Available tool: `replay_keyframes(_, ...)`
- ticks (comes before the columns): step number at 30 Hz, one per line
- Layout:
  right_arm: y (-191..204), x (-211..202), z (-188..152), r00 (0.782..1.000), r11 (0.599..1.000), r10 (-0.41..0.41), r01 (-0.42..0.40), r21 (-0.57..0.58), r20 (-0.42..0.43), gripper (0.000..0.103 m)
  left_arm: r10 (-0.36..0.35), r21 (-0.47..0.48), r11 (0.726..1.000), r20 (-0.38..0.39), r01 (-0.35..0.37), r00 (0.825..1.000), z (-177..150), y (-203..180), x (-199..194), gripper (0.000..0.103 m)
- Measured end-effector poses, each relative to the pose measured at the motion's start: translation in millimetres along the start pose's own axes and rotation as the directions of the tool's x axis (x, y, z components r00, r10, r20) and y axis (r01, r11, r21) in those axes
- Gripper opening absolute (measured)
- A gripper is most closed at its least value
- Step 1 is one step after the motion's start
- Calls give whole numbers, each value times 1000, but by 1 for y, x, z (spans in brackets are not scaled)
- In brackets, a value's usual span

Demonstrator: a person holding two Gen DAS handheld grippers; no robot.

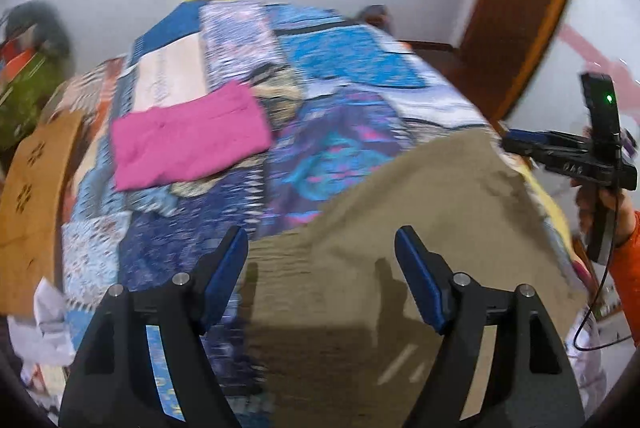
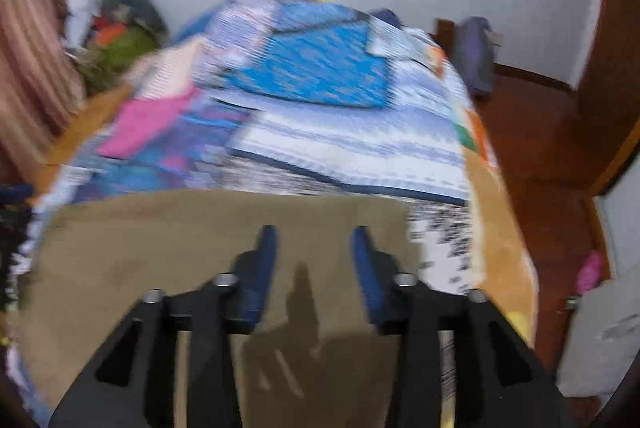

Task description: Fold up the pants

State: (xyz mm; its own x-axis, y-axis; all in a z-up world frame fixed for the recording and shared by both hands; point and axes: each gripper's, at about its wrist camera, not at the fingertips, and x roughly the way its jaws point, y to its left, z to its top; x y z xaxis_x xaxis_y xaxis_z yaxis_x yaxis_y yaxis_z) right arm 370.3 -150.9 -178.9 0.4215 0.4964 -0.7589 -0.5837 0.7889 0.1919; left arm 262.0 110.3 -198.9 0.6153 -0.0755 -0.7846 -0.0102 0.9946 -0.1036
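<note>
A patchwork bed (image 1: 352, 76) is carrying tan pants (image 1: 400, 228) at its near edge; both grippers, left (image 1: 322, 284) and right (image 2: 314, 270), are hovering above with fingers apart and seemingly empty, likely lining up a fold.

Motion blur is smearing the whole right wrist view, so the patchwork bedspread (image 2: 352, 148) beyond the right gripper (image 2: 316, 268) is showing no clear pattern. The tan pants (image 2: 160, 248) beneath its fingers are running off the bottom edge, hiding their near end and any folds.
</note>
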Motion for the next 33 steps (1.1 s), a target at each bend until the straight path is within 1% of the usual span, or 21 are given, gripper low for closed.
replay_keyframes(2,28,-7,-7,996,996,84,-84,-21,-18,41,-38,22,999,-23,39,999,-5,-18,7,76)
replay_keyframes(3,36,-6,-11,993,993,113,-114,-12,-26,45,-55,29,998,-54,57,997,-9,-25,15,76)
replay_keyframes(4,46,-5,-18,988,989,151,-151,0,-41,51,-62,40,997,-82,66,995,-15,-31,23,76)
replay_keyframes(5,56,-2,-30,981,982,186,-186,12,-59,53,-55,51,997,-104,61,993,-20,-36,29,76)
replay_keyframes(6,61,7,-36,976,979,202,-201,15,-84,54,-41,73,996,-129,51,991,-28,-43,37,76)
replay_keyframes(7,67,12,-43,973,979,203,-202,12,-107,54,-17,110,993,-131,32,991,-35,-48,41,76)
replay_keyframes(8,75,19,-57,970,982,189,-191,0,-153,54,24,168,986,-102,-6,994,-43,-54,41,78)
replay_keyframes(9,82,24,-71,969,986,157,-165,-27,-189,54,58,219,975,-88,-37,994,-51,-60,39,79)
replay_keyframes(11,89,12,-87,983,989,108,-122,-87,-149,54,71,253,966,-73,-51,995,-61,-63,30,79)
replay_keyframes(13,87,-2,-97,981,990,99,-114,-83,-169,54,67,255,966,-70,-47,995,-69,-57,22,79)
replay_keyframes(14,84,-8,-101,979,991,104,-117,-68,-175,54,57,247,968,-61,-40,997,-74,-54,16,79)
replay_keyframes(17,79,-22,-119,983,994,89,-99,-52,-160,54,81,234,970,-47,-68,996,-90,-47,1,81)
replay_keyframes(18,74,-31,-129,986,995,84,-90,-38,-146,54,84,226,971,-41,-73,996,-97,-44,-5,81)
replay_keyframes(20,70,-40,-142,985,996,85,-88,-11,-149,54,89,216,973,-39,-79,995,-107,-38,-14,82)
replay_keyframes(21,68,-43,-143,987,997,79,-80,-5,-142,54,89,207,975,-40,-79,995,-110,-34,-18,82)
replay_keyframes(23,65,-45,-148,989,998,62,-60,17,-136,54,68,162,985,-43,-60,997,-117,-22,-30,82)
replay_keyframes(25,55,-53,-159,991,998,37,-30,53,-128,54,35,108,994,-64,-28,997,-123,-10,-36,83)
replay_keyframes(28,40,-59,-174,991,994,6,9,104,-135,54,8,49,999,-73,-4,997,-128,-3,-41,83)
replay_keyframes(30,33,-63,-179,991,991,7,10,135,-131,53,18,34,999,-68,-16,998,-128,-3,-45,82)
replay_keyframes(31,32,-66,-179,992,989,10,9,145,-129,53,36,33,999,-65,-34,997,-128,-4,-50,82)
replay_keyframes(33,36,-72,-175,990,993,-21,37,114,-143,54,58,26,998,-60,-56,997,-125,-5,-59,82)
